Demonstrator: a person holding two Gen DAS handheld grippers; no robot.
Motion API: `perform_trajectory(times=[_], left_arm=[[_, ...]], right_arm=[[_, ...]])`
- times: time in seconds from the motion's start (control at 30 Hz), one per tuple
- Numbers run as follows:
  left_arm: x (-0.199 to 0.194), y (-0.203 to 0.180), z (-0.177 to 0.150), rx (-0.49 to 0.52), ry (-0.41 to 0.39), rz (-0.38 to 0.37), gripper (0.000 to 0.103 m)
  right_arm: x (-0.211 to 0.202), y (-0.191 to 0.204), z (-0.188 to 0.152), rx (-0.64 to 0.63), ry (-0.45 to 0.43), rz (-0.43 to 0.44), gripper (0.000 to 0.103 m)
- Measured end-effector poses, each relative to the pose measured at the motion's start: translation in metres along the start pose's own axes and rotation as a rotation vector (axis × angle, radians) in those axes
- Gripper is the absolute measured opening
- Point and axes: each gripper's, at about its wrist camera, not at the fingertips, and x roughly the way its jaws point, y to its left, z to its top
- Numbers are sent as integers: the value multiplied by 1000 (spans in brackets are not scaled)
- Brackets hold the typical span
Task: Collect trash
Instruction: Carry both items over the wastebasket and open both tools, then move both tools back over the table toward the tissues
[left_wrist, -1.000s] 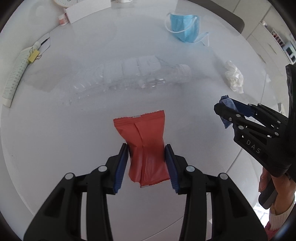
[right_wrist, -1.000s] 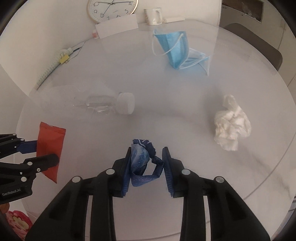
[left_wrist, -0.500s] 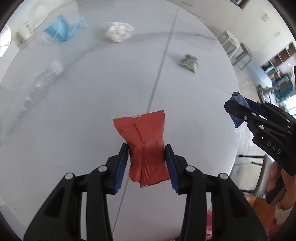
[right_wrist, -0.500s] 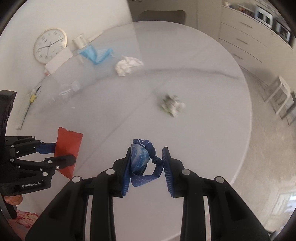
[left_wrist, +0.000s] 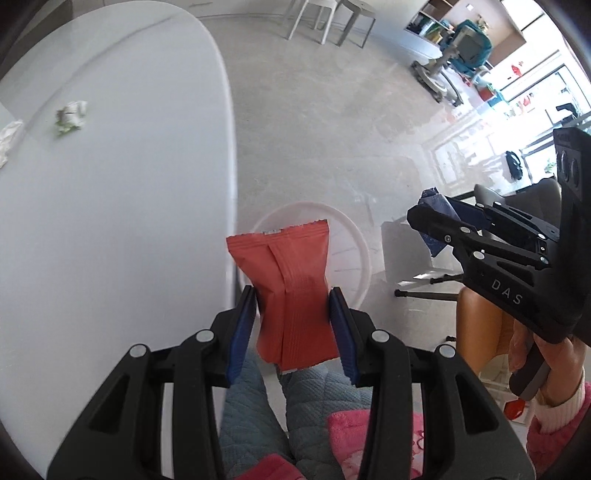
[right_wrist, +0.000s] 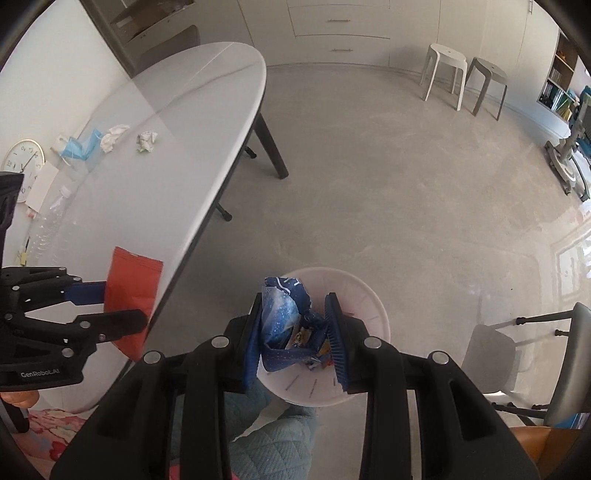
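My left gripper (left_wrist: 291, 302) is shut on a red snack packet (left_wrist: 288, 280), held at the table's edge with a white trash bin (left_wrist: 351, 236) on the floor behind it. My right gripper (right_wrist: 293, 314) is shut on a crumpled blue wrapper (right_wrist: 280, 314) and hangs over the white trash bin (right_wrist: 369, 295), which holds some colourful scraps. In the left wrist view the right gripper (left_wrist: 424, 218) with the blue wrapper (left_wrist: 437, 206) is at the right. In the right wrist view the left gripper (right_wrist: 107, 299) with the red packet (right_wrist: 131, 280) is at the left.
On the white oval table (right_wrist: 166, 147) lie a greenish wad (right_wrist: 147, 141), a white tissue (right_wrist: 112, 134), a blue face mask (right_wrist: 79, 147) and a clear bottle (right_wrist: 48, 221). Two stools (right_wrist: 465, 74) and a chair (right_wrist: 517, 339) stand on the grey floor. The person's quilted blue legs (left_wrist: 295, 398) are below.
Both grippers have swung away from over the table to its edge and the floor, rolling as they went. The bin has come into view beneath them. Each still holds its piece of trash.
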Motion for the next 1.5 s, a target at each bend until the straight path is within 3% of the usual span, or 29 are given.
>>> perform_trajectory(times=[0.2, 0.37, 0.5, 0.8, 0.83, 0.9, 0.93, 0.97, 1.03, 1.2, 1.5], left_arm=[[39, -36, 9, 10, 51, 1, 40], [48, -45, 11, -19, 58, 12, 57], [45, -46, 13, -53, 39, 28, 66], [3, -22, 2, -124, -52, 103, 72], [-2, -17, 0, -135, -62, 109, 72], [-12, -11, -2, -164, -79, 110, 72], [-16, -6, -4, -178, -85, 109, 73], [-20, -2, -6, -193, -91, 107, 77], [-29, 5, -10, -216, -115, 114, 84], [-41, 4, -10, -211, -153, 151, 84], [-74, 29, -17, -238, -213, 180, 90]], right_arm=[[-13, -30, -18, 9, -15, 11, 34], [-16, -43, -24, -4, -21, 34, 34], [-16, -45, -24, -30, -24, 40, 34], [-8, -36, -22, -79, -7, 74, 36], [-7, -34, -22, -84, -4, 79, 41], [-2, -30, -23, -91, 8, 79, 62], [1, -28, -23, -92, 15, 75, 85], [3, -26, -24, -90, 23, 67, 99], [7, -21, -22, -90, 35, 53, 101], [16, -11, -17, -95, 73, 48, 101], [11, 12, 7, -117, 43, 50, 101]])
